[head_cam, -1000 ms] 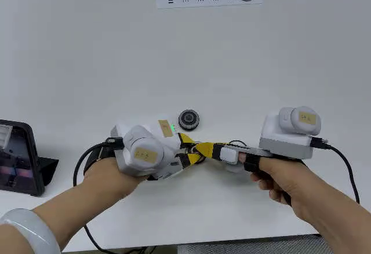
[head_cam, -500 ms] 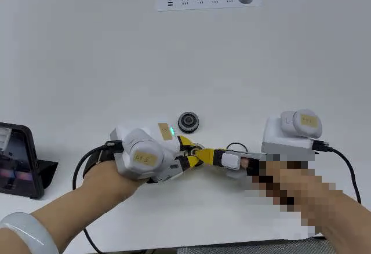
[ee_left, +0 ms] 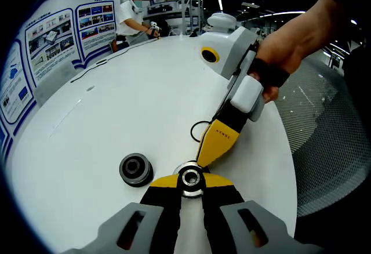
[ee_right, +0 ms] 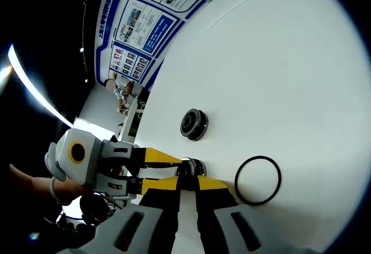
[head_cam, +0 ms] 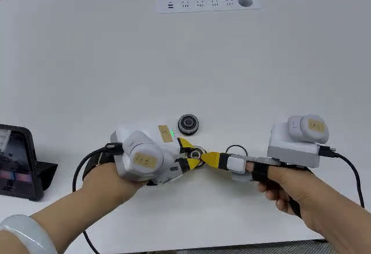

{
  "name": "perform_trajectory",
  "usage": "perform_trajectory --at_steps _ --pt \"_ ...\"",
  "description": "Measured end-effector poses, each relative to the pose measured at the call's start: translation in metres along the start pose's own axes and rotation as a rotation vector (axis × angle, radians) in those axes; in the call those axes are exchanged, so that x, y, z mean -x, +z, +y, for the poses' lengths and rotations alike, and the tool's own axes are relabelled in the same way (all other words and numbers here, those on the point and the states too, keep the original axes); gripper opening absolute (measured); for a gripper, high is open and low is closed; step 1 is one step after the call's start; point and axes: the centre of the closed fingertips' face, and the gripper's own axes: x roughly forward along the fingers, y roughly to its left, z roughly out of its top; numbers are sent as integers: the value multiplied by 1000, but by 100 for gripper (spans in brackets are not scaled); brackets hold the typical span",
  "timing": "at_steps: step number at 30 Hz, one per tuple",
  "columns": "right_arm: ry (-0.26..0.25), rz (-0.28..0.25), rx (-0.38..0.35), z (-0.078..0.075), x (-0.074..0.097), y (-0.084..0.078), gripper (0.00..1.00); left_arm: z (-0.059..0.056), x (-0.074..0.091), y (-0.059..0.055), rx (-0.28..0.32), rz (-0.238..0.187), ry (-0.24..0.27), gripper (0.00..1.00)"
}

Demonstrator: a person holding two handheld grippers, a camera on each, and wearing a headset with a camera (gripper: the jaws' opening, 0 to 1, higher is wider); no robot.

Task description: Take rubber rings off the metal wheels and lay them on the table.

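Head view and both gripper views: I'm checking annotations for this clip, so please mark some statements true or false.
1. The left gripper clamps a small metal wheel. True.
2. The loose black rubber ring hangs from the right gripper. False: it lies flat on the white table beside that gripper.
3. A second black-rimmed wheel sits on the table, apart from both grippers. True.
4. The white power strip lies between the grippers. False: it lies far beyond them.

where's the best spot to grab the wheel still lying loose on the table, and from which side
Grip the loose wheel across its black outer rim, coming down from above. It seems to lie flat, hub up, with bare table around it, so both jaws can reach opposite sides of the rim.
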Motion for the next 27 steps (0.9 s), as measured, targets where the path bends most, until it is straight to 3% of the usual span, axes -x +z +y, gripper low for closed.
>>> perform_trajectory --at_steps 7,27 --pt "-25 0 4 -6 0 -1 4 0 0 -1 1 -1 0 13" --pt "-18 -24 52 3 -1 2 1 0 0 0 6 4 -1 13"
